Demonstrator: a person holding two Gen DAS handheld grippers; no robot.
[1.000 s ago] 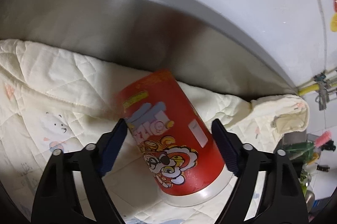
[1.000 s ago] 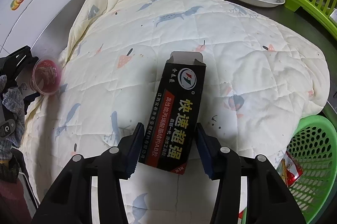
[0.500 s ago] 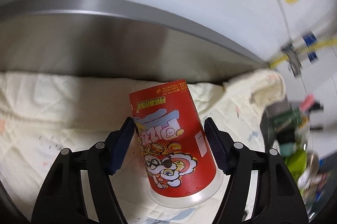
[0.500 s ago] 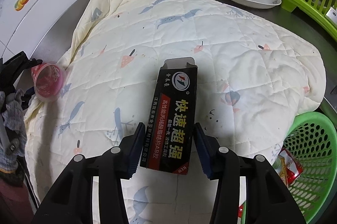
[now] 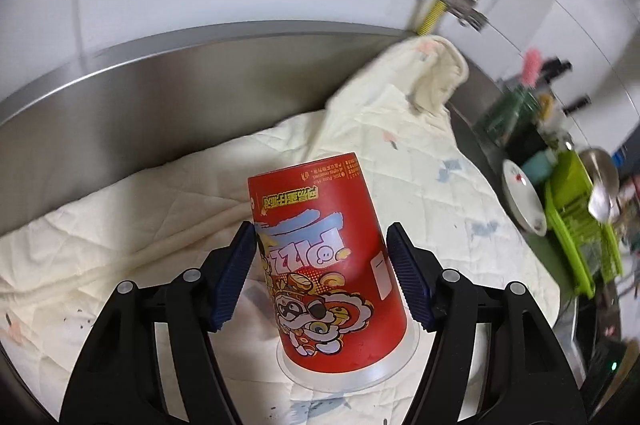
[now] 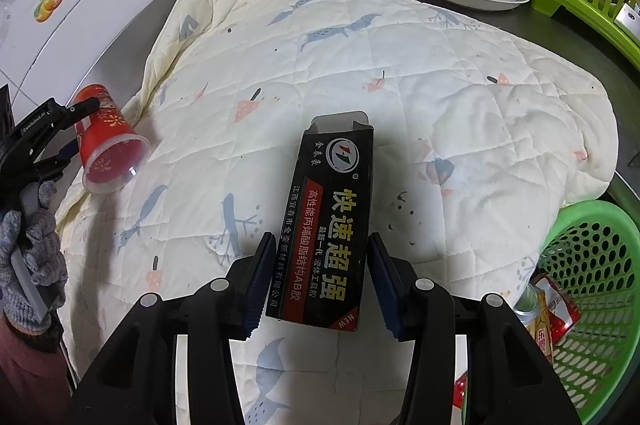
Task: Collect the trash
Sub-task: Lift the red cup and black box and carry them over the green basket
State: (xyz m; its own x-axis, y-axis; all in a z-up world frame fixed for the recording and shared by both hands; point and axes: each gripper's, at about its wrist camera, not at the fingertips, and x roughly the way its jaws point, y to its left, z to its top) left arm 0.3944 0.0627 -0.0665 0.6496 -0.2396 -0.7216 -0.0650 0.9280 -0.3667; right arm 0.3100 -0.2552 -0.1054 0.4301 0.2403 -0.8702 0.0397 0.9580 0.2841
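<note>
The green basket sits at the quilt's right edge — just beside the right gripper, which pinches a black glue box lengthwise. The left gripper, well apart from it, clamps a red paper cup.

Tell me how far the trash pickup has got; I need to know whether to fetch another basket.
Done: wrappers already lie in the green basket. In hand: the left gripper holds the red cup clear of the quilt; the right gripper holds the black box. Left: both still need dropping in the basket. No other loose trash shows on the quilt, and the basket has room.
</note>
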